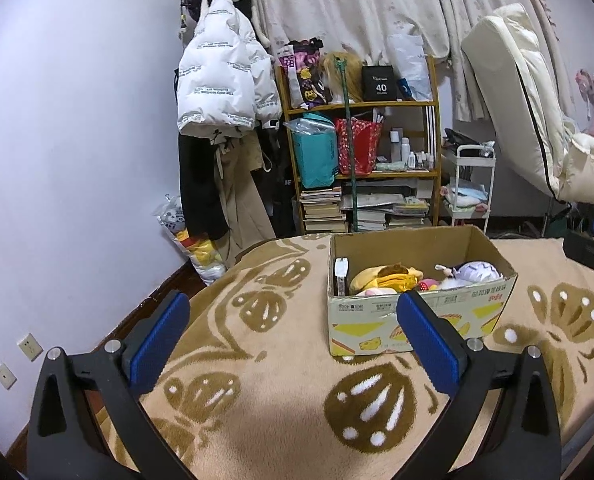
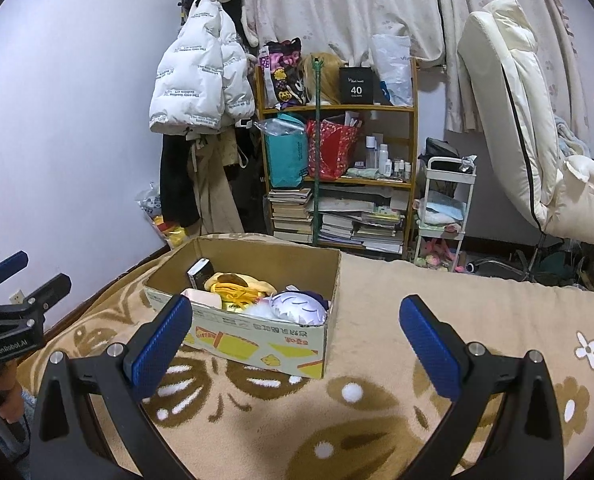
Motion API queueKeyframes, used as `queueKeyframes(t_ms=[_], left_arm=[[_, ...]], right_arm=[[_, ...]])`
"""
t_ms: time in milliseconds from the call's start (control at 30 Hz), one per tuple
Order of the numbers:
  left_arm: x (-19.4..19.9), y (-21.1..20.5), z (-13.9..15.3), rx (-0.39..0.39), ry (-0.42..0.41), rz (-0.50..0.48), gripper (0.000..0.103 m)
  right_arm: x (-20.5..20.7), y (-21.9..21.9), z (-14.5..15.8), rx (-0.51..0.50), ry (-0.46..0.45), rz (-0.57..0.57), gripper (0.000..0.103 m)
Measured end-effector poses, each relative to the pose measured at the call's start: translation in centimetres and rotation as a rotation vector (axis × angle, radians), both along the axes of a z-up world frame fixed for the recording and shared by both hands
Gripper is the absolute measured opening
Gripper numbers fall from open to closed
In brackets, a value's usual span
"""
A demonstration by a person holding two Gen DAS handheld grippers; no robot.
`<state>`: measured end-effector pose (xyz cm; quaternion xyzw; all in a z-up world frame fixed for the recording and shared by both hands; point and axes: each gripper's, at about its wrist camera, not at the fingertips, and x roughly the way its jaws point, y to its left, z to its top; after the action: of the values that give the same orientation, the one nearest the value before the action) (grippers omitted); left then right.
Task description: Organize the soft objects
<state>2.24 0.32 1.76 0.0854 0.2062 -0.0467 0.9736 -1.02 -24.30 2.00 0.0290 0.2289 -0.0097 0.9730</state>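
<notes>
— What are my two grippers doing?
— I see the left gripper spread wide with nothing between its blue pads, hovering over the beige blanket. The right gripper is equally wide apart and empty.
— And the soft things?
— They lie in the cardboard box on the blanket: a yellow plush beside a white-and-purple plush, with a small black box at the far left end.

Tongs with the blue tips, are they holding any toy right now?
No. The left tongs and right tongs are both open and empty; the soft toys sit in the cardboard box.
</notes>
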Motion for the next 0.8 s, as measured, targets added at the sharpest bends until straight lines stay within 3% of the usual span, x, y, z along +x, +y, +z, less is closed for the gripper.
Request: queueKeyframes(t_ms=[800], left_arm=[[-0.27, -0.49, -0.58, 0.023, -0.009, -0.002, 0.102]], right_arm=[[0.27, -0.12, -0.29, -0.001, 0.010, 0.001, 0.103]])
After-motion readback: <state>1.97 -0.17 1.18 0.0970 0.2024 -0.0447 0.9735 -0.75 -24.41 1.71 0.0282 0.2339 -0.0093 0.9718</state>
